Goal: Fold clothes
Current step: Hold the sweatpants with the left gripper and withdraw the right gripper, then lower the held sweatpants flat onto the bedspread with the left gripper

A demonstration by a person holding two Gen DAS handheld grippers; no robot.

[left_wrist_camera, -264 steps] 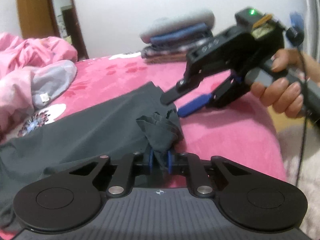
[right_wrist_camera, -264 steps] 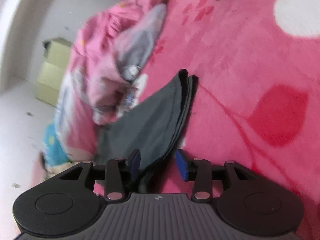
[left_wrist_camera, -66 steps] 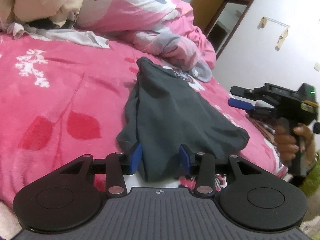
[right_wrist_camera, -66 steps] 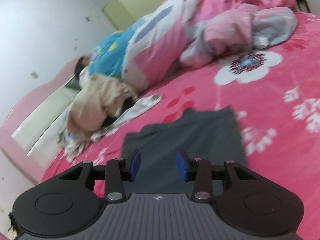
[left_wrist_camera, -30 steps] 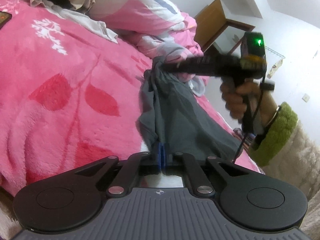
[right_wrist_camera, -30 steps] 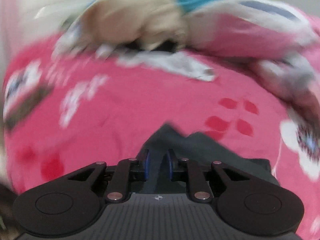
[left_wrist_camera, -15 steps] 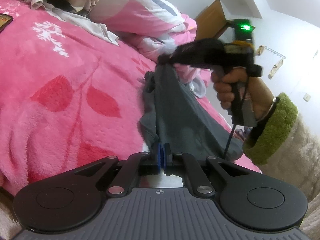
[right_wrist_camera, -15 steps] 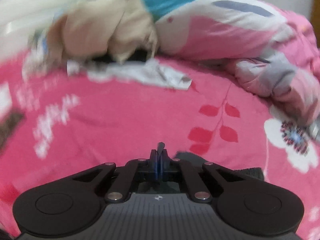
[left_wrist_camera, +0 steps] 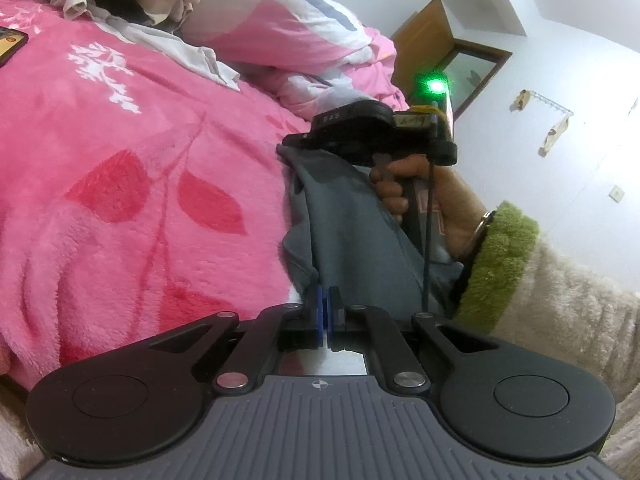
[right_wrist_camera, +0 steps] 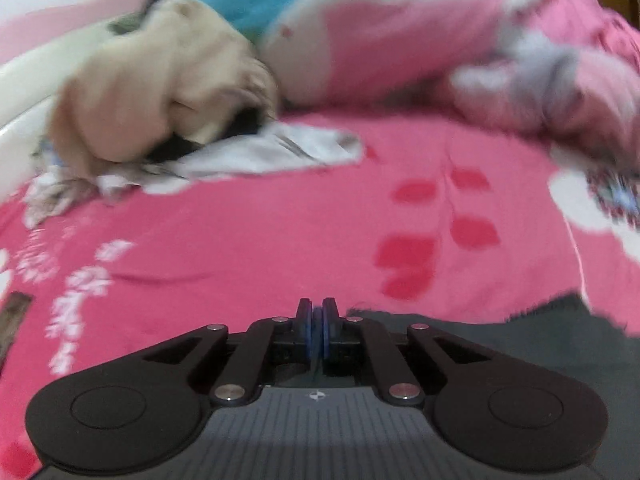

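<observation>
I see the grey garment (left_wrist_camera: 344,216) stretched lengthwise from my left gripper (left_wrist_camera: 325,308), clamped on its near end at bottom centre, up to my right gripper (left_wrist_camera: 296,142), pinching its far end at frame centre.

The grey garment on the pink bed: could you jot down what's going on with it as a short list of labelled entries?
garment: dark grey garment, stretched between two handheld tools over the pink blanket
left gripper: shut on the near edge of the cloth
right gripper: shut on the far end of the cloth, held up off the bed
holder: a hand in a cream sleeve with a green cuff
background: rumpled pink duvet, beige clothes pile
fold status: not yet folded over
</observation>
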